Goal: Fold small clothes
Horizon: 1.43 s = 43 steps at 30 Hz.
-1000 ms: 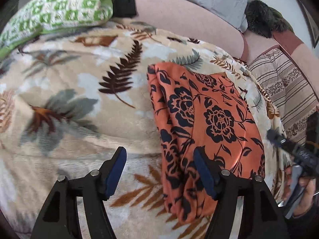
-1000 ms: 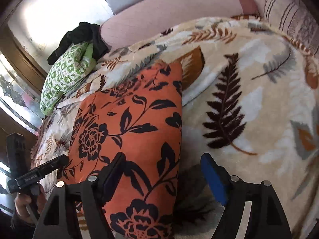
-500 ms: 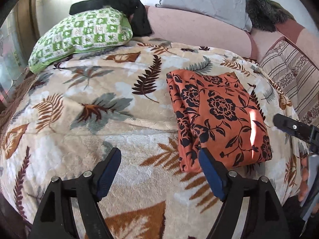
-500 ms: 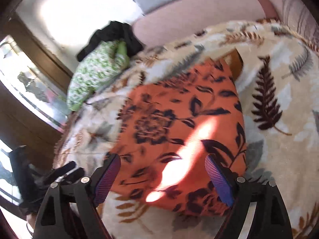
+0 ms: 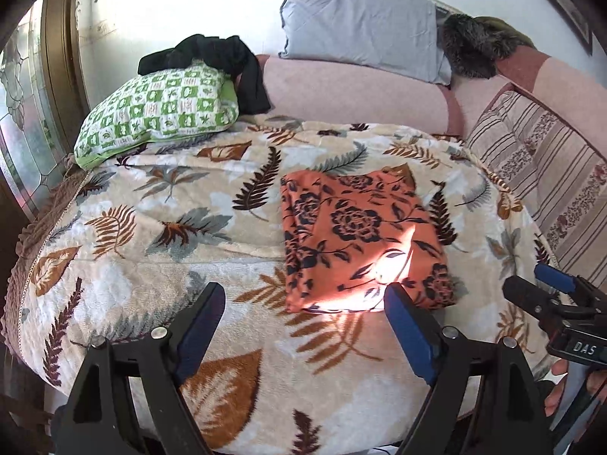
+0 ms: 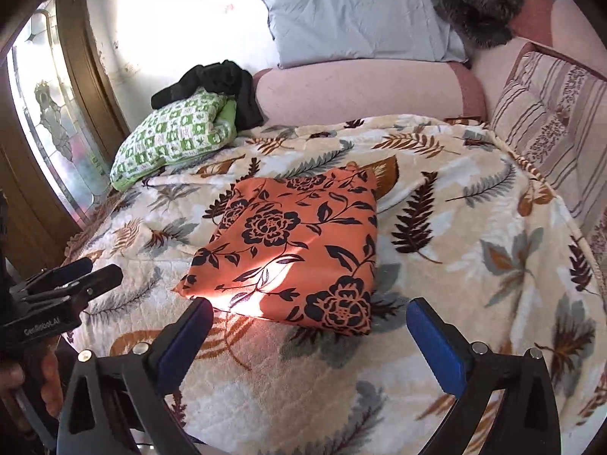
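Observation:
An orange cloth with black flowers [image 5: 360, 239] lies folded into a flat rectangle on the leaf-print blanket [image 5: 151, 246]; it also shows in the right wrist view [image 6: 299, 250]. My left gripper [image 5: 303, 311] is open and empty, held back above the blanket's near edge, short of the cloth. My right gripper [image 6: 309, 326] is open and empty, also short of the cloth's near edge. The right gripper shows at the right edge of the left wrist view [image 5: 546, 295], and the left gripper at the left edge of the right wrist view [image 6: 72, 280].
A green checked pillow [image 5: 159, 113] with a black garment [image 5: 224, 60] on it lies at the back left. A pink bolster [image 5: 360, 94], a grey pillow [image 5: 360, 26] and a striped cushion [image 5: 538, 174] line the back and right. A glass door [image 6: 49, 113] stands at left.
Both grippers have pulled back and up from the folded cloth, which now lies farther off and whole in view. Both stay open.

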{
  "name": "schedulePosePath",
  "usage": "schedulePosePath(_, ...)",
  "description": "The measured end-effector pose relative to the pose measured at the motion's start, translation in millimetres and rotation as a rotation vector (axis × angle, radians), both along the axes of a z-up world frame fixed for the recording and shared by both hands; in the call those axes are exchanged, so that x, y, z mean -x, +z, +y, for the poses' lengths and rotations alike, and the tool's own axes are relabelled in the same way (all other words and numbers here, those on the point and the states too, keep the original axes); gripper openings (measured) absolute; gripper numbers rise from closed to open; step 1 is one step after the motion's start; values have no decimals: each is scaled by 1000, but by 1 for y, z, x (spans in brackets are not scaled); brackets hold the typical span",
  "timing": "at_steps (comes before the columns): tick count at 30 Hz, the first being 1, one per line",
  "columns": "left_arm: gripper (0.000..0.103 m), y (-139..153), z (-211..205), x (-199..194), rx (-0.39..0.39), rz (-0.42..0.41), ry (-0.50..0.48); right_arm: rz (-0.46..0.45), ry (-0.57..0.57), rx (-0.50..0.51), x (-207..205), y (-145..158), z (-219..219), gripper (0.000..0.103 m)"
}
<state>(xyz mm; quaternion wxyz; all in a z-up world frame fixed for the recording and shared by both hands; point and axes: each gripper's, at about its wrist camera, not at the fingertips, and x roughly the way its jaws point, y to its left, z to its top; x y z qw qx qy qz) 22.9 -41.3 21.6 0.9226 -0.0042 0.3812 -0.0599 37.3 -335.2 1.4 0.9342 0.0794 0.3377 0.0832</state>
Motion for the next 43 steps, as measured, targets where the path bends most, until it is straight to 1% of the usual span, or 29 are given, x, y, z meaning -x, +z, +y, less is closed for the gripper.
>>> schedulePosePath(3, 87, 3, -9, 6, -8, 0, -4, -9, -16, 11, 6, 5, -6, 103)
schedulePosePath(6, 87, 1, -10, 5, -3, 8, 11, 5, -13, 18, 5, 2, -6, 103)
schedulePosePath(14, 87, -11, 4, -7, 33, 47, 29, 50, 9, 72, -4, -6, 12, 103)
schedulePosePath(17, 95, -15, 9, -14, 37, 44, 40, 72, 13, 99, -10, -6, 18, 103)
schedulePosePath(21, 95, -17, 13, -24, 59, 33, 34, 98, 13, 136, -14, -9, 25, 103)
schedulePosePath(24, 96, -15, 12, -30, 47, 10, 33, 116, 10, 160, -18, -12, 26, 103)
schedulePosePath(27, 96, -16, 9, -37, 27, 13, 29, 116, 2, 166, -21, -10, 25, 103)
schedulePosePath(32, 96, -20, 5, -46, 16, 28, 20, 112, 4, 172, -27, -6, 27, 103)
schedulePosePath(36, 96, -19, 1, -48, -7, 21, 19, 109, 2, 166, -33, -6, 27, 103)
schedulePosePath(40, 97, -17, 3, -52, 24, 28, 8, 106, 7, 162, -38, -6, 30, 103)
schedulePosePath(43, 97, -17, 0, -54, 0, 30, 4, 103, 11, 156, -41, -4, 33, 103)
